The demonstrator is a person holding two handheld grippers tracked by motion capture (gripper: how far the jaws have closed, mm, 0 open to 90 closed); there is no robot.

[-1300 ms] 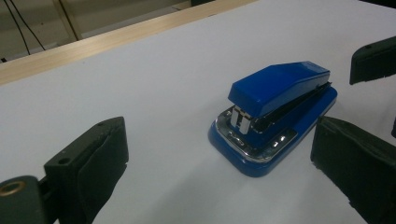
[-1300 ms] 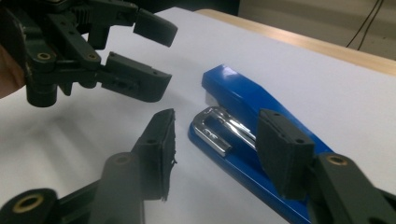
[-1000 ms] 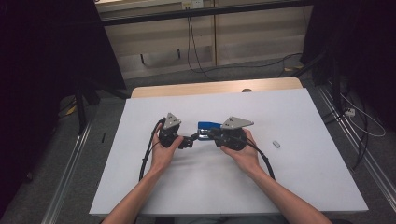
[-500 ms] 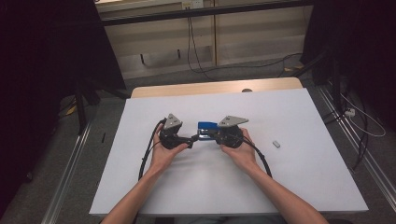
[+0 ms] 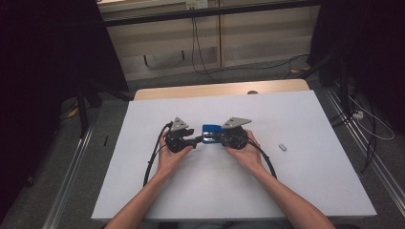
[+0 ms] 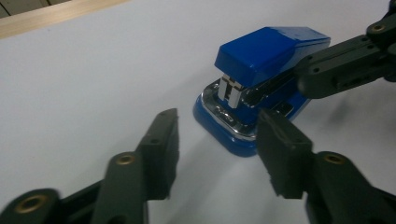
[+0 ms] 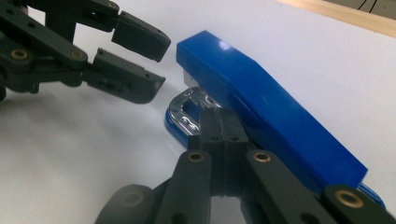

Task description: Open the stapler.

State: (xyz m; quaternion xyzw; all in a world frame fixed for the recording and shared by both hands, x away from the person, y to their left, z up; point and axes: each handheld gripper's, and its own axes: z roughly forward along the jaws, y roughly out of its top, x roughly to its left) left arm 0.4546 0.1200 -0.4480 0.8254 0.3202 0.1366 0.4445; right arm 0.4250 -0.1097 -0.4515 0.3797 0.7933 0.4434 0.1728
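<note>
A blue stapler (image 5: 211, 130) with a chrome base lies on the white table (image 5: 305, 191) between the two grippers. In the left gripper view the stapler (image 6: 261, 51) faces me nose first. My left gripper (image 6: 218, 119) is open just short of that nose, and its jaws have just been closing with nothing between them. My right gripper (image 7: 223, 120) is shut, pads together, and lies along the stapler (image 7: 280, 112), with its tips at the gap above the chrome base. Both the left gripper (image 5: 196, 140) and the right gripper (image 5: 216, 138) rest low on the table, pointing at each other.
A small white piece (image 5: 282, 147) lies on the table to the right of the right hand. A wooden edge (image 5: 215, 89) runs along the table's far side. Cables trail from both grippers towards the person.
The left gripper's jaws have drawn closer together. Both hands and the stapler stay about where they were.
</note>
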